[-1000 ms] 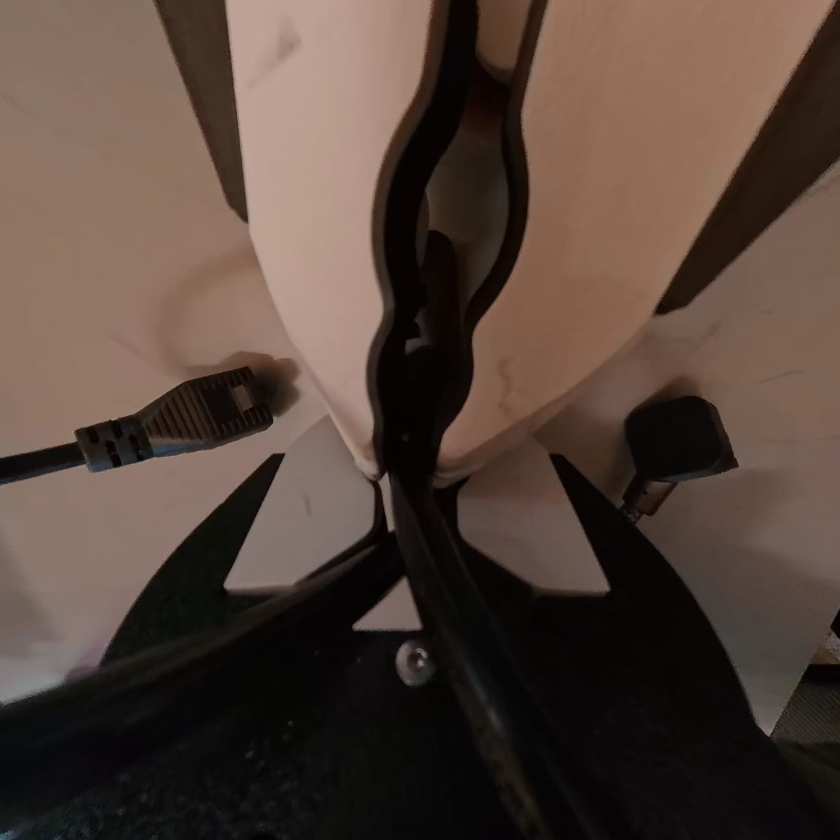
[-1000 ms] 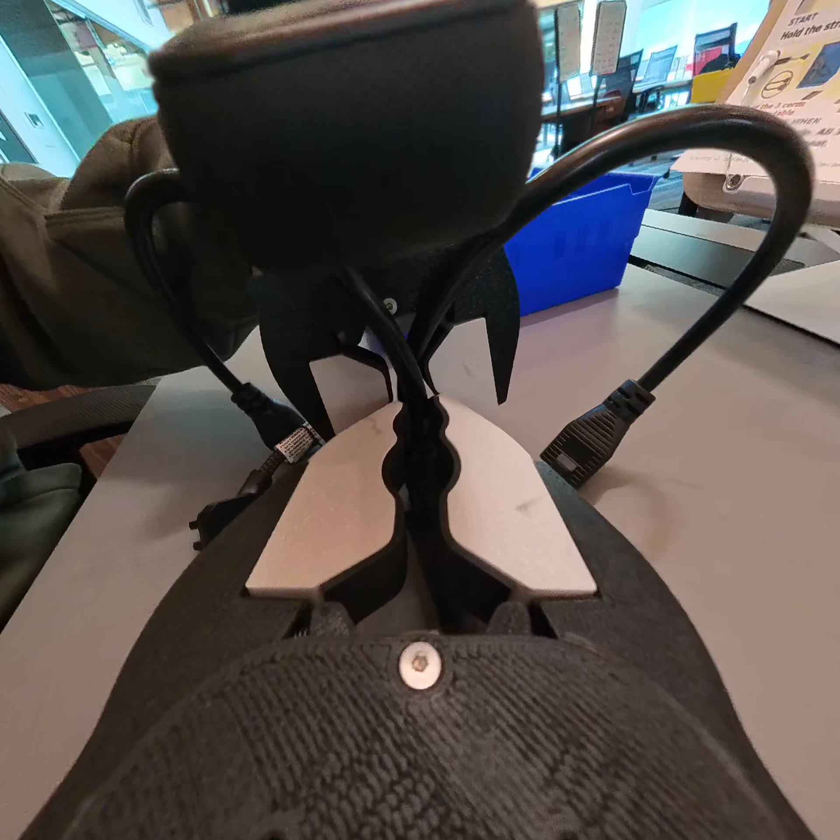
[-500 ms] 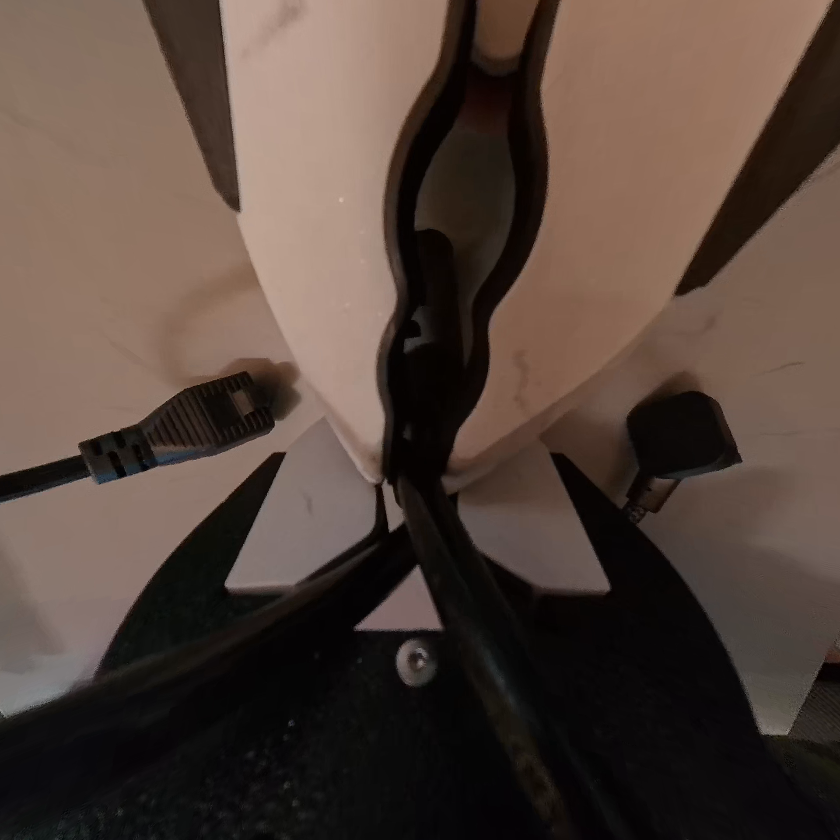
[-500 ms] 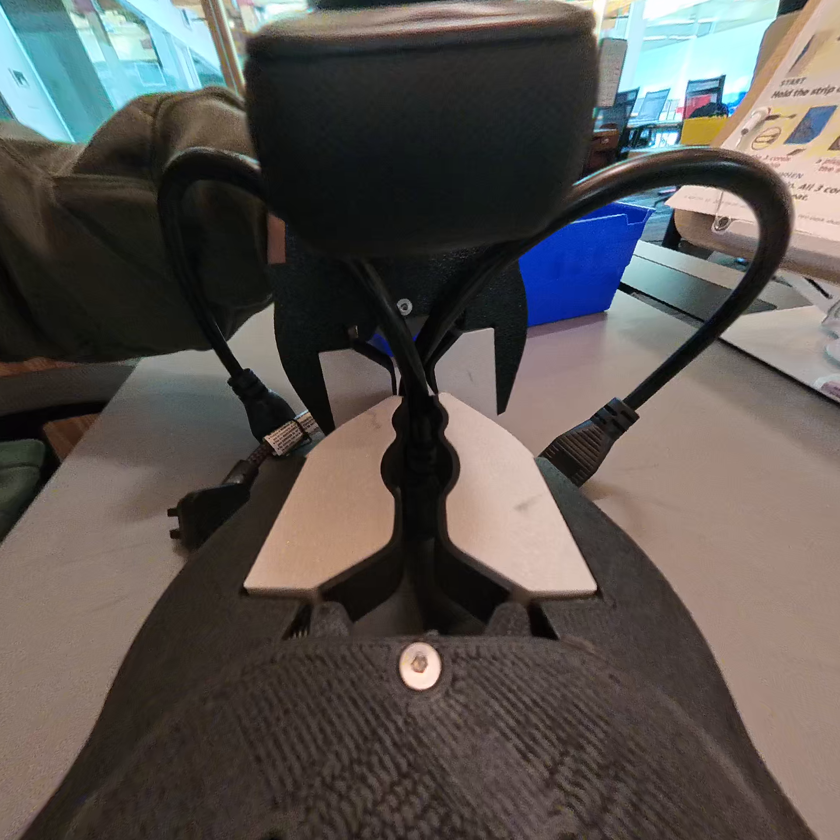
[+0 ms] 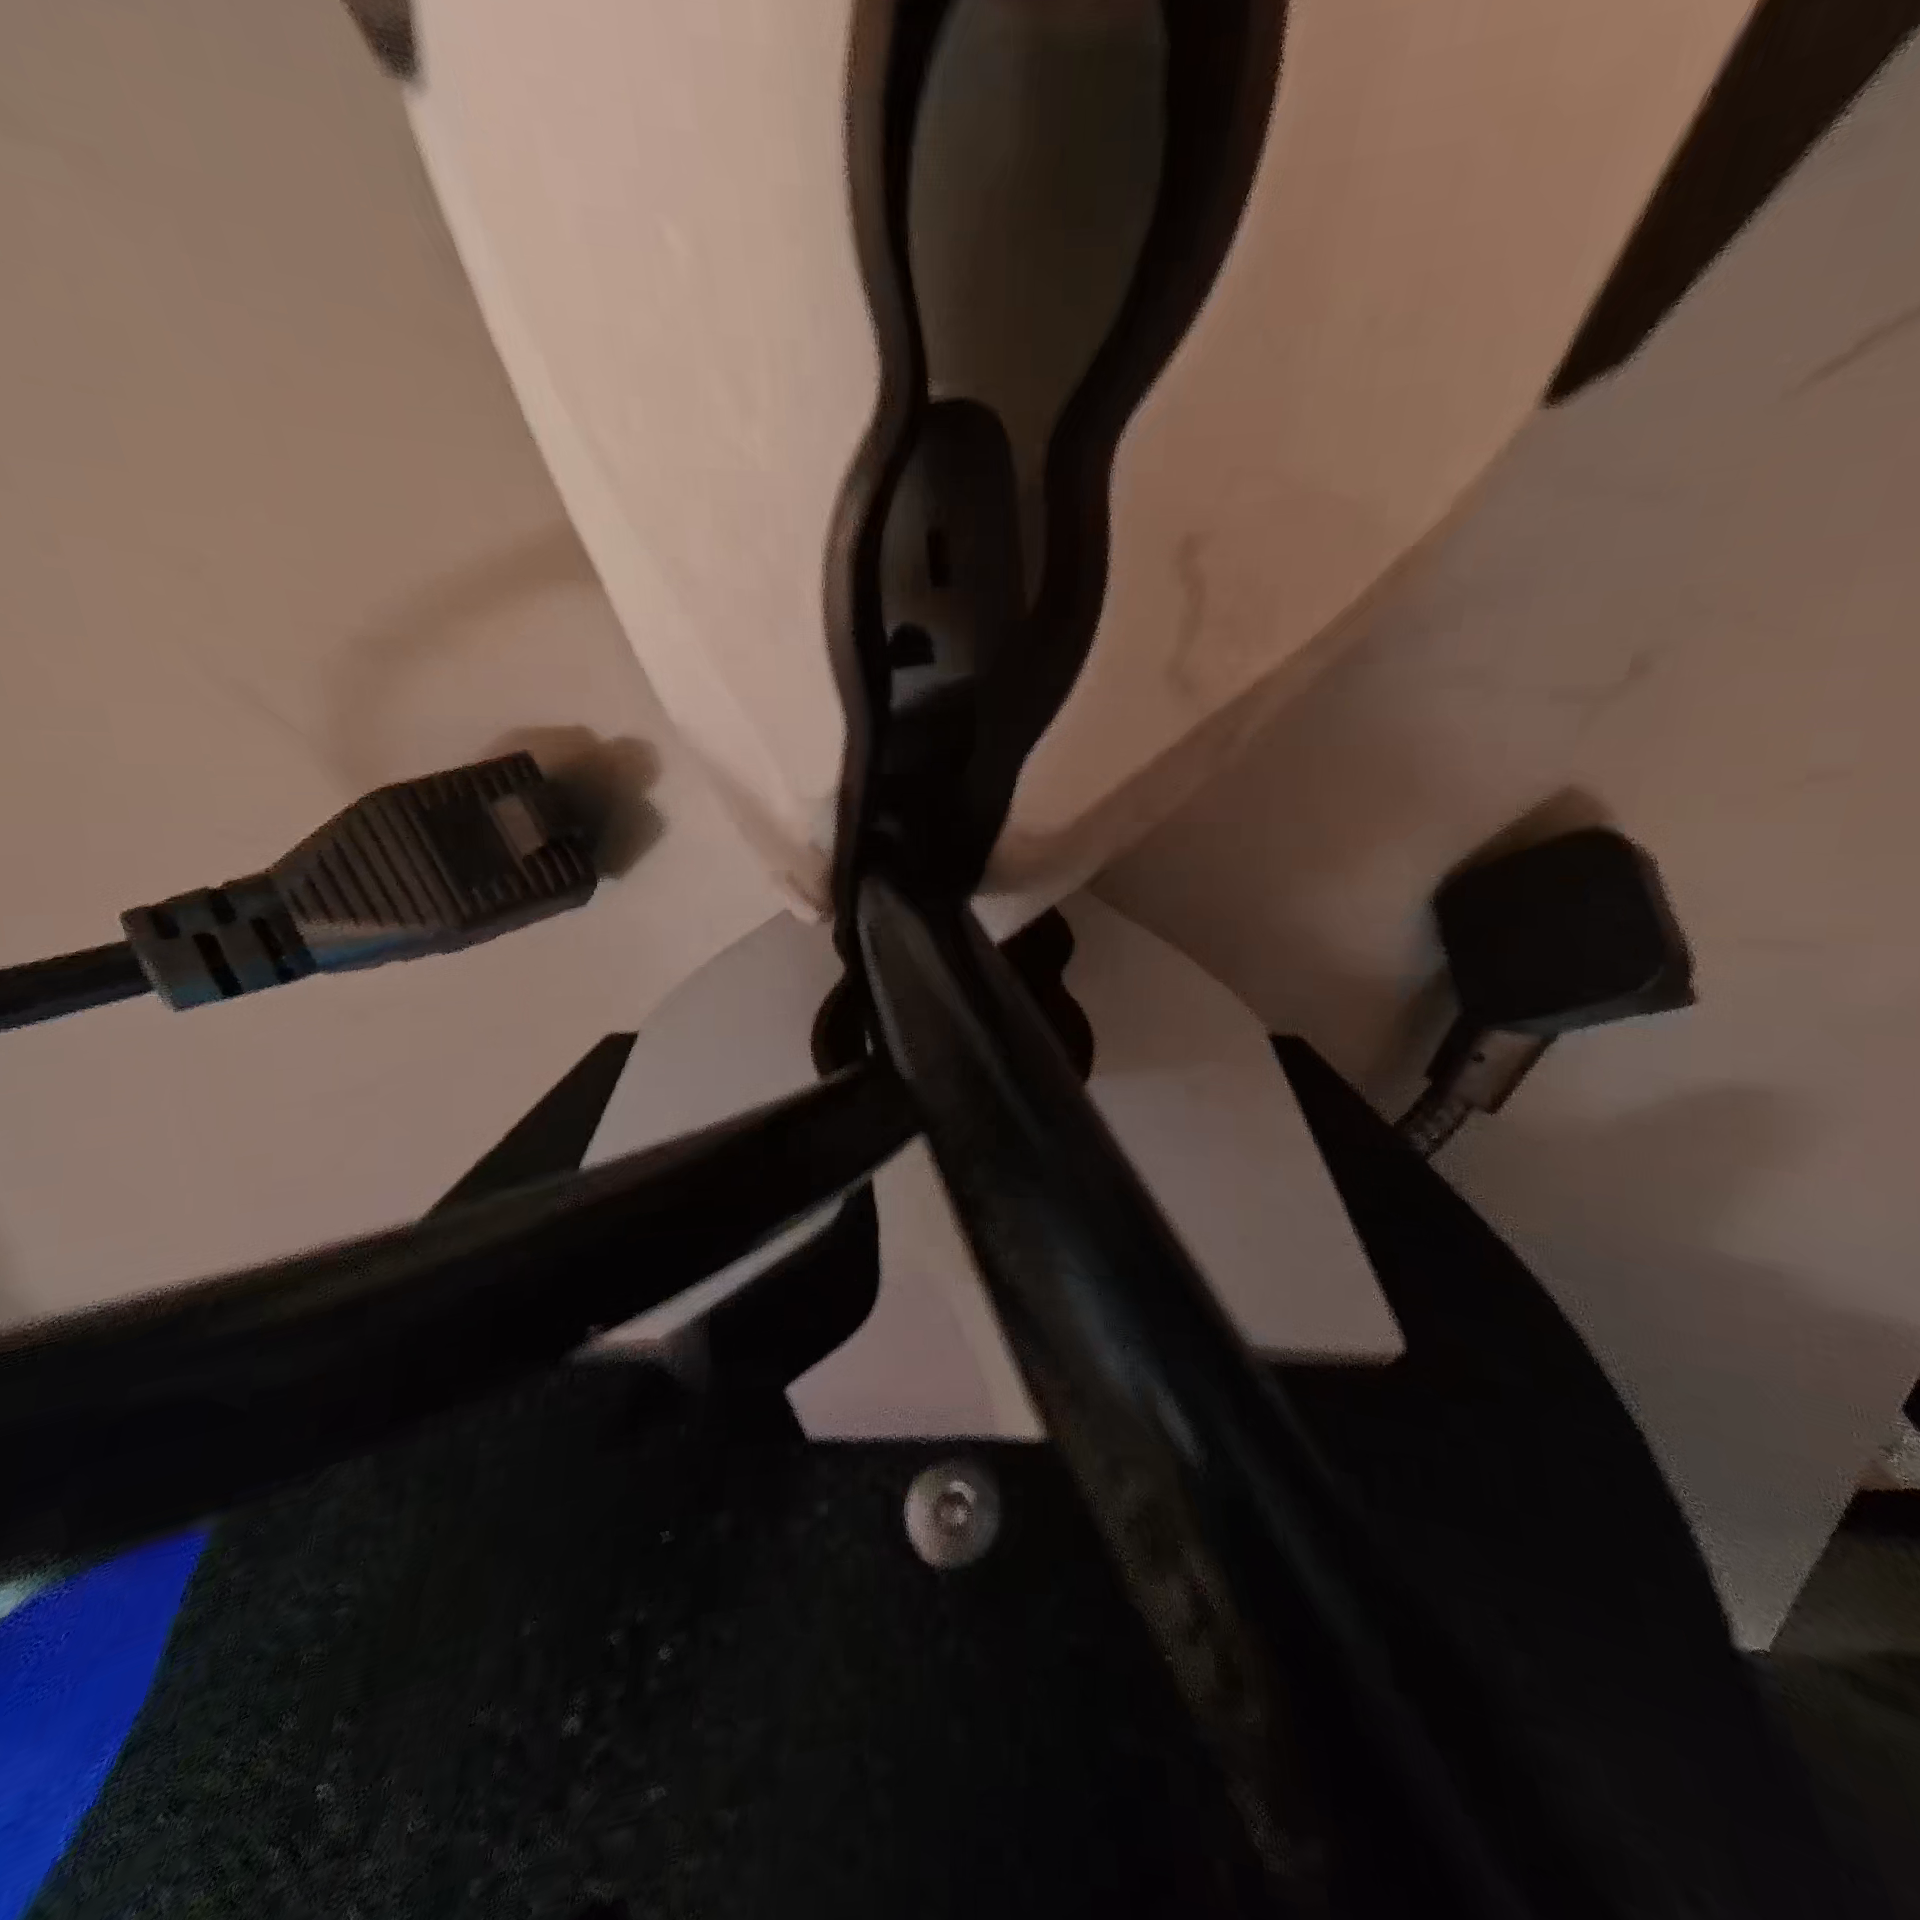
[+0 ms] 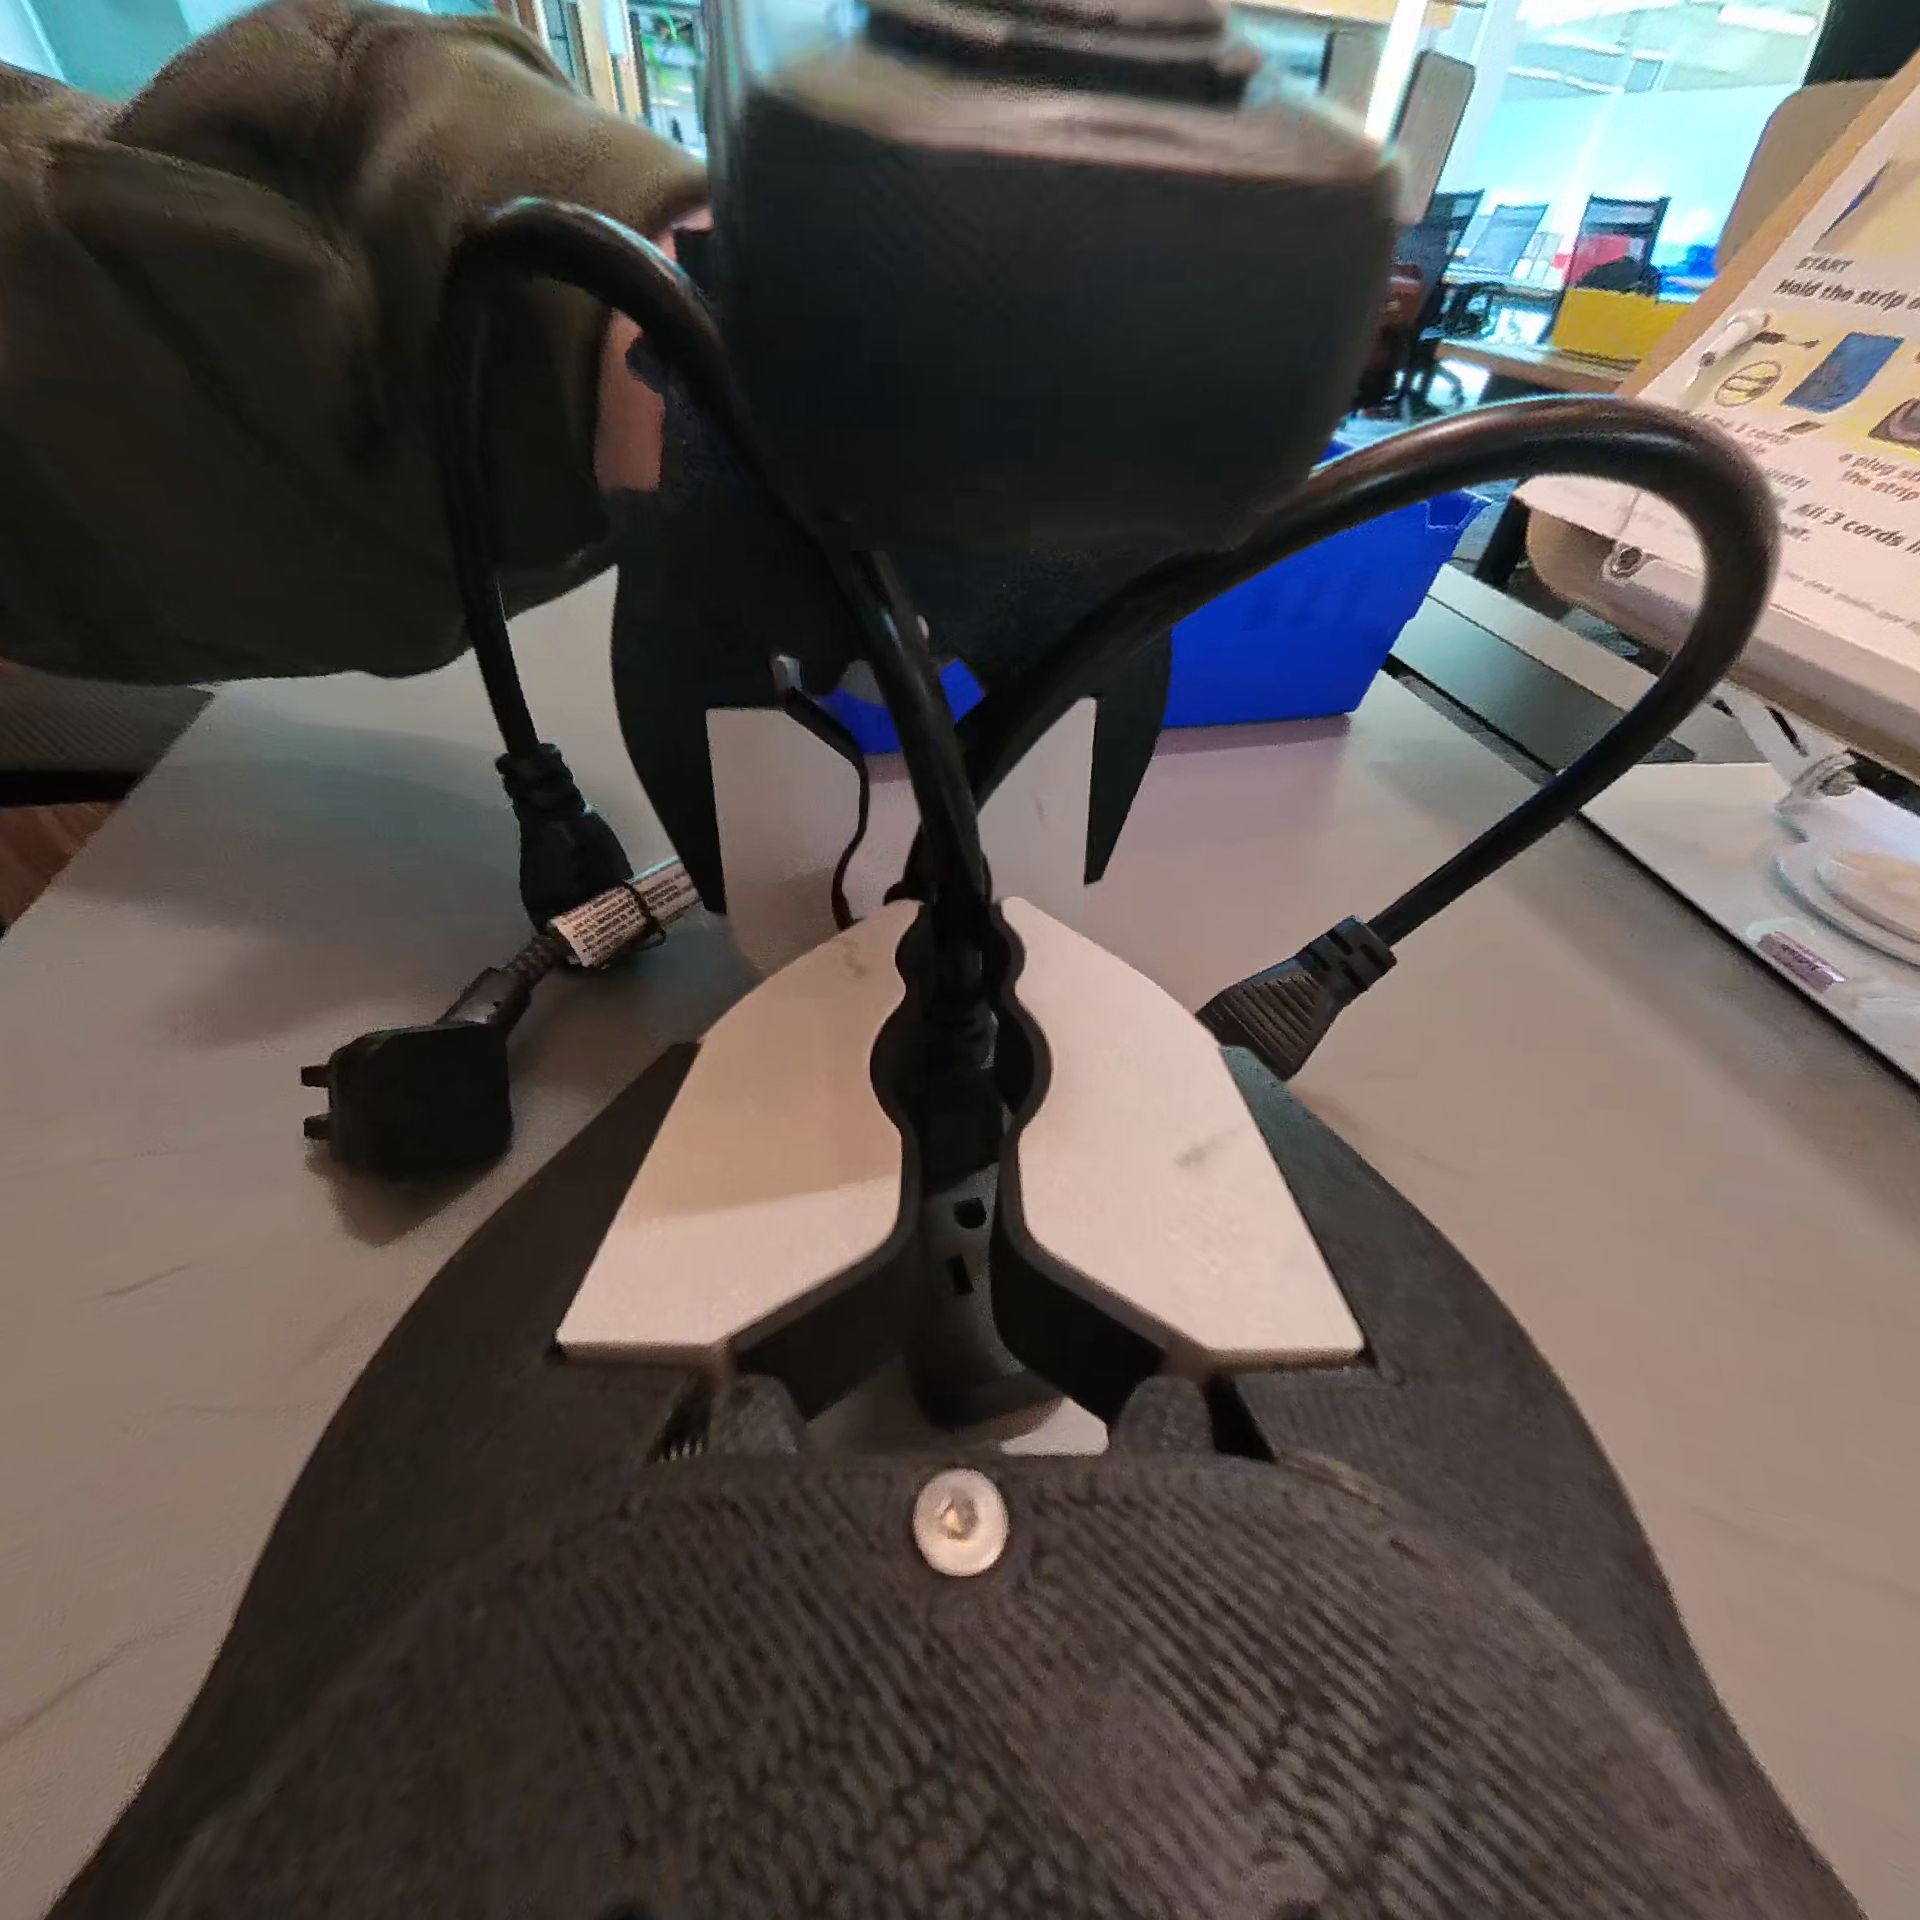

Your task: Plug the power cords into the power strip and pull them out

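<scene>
Right gripper (image 6: 956, 1049): pressed together on the power strip (image 6: 961, 1236), a slim black body with socket slots. It holds the strip low over the table (image 6: 1558, 1299), probably so that a pull on a cord cannot drag it along.
Left gripper (image 6: 904, 790): hangs above the right one, fingers pointing down. Its tongs stand narrowly apart around the gripped cord (image 6: 935, 707); whether they squeeze it cannot be told.
Gripped cord: rises from the strip's far end, straight between both sets of tongs, so a pull would run along the strip.
Ribbed connector (image 6: 1288, 997): rests on the table beside the right gripper, on its right, its cord arching up. It is unplugged.
Flat plug (image 6: 416, 1101): lies prongs outward toward the table's left edge, also out of the strip.
Step, as a judgement: unplugging is mostly done, with one cord left at the strip.
Blue bin (image 6: 1299, 623): stands at the far edge, behind the left gripper.
Sleeve (image 6: 260, 364): olive, carries the left gripper.
</scene>
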`<state>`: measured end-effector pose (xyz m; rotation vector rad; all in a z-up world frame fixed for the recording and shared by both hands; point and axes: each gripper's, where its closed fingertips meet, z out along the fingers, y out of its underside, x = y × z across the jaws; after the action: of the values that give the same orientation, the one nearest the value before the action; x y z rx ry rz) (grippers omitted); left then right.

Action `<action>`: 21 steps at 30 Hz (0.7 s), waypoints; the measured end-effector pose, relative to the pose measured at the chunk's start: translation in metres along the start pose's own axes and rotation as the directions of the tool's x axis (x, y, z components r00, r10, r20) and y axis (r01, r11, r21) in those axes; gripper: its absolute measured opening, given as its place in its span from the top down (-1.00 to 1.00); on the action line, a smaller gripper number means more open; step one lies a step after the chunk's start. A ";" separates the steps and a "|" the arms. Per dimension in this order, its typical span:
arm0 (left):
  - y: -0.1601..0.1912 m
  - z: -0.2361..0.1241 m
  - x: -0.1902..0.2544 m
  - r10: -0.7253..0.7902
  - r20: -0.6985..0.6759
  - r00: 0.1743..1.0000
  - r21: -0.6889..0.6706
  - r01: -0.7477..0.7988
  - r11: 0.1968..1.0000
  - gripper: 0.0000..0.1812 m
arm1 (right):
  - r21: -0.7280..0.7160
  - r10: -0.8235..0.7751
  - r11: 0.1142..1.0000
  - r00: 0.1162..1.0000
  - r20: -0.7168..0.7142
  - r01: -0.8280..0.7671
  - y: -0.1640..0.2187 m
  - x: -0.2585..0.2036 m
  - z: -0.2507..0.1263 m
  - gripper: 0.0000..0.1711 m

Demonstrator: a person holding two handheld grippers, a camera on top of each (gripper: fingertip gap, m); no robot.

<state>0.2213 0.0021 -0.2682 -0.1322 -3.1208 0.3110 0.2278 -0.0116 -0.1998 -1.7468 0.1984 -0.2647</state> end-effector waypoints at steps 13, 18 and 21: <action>-0.004 0.001 -0.001 0.030 0.002 1.000 -0.076 -0.029 0.997 0.72 | 0.059 0.148 0.987 0.988 0.047 -0.151 -0.003 -0.002 0.000 0.90; -0.004 0.001 -0.001 0.040 0.001 0.999 -0.091 -0.040 0.995 0.72 | 0.075 0.217 0.973 0.975 0.049 -0.221 -0.006 -0.002 0.002 0.91; -0.004 0.001 -0.002 0.031 0.001 1.000 -0.095 -0.031 0.995 0.72 | 0.105 0.279 0.953 0.959 0.059 -0.284 -0.009 0.000 0.003 0.92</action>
<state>0.2232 -0.0022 -0.2685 -0.1803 -3.1394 0.1622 0.2287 -0.0075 -0.1920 -1.5878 0.3902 -0.0289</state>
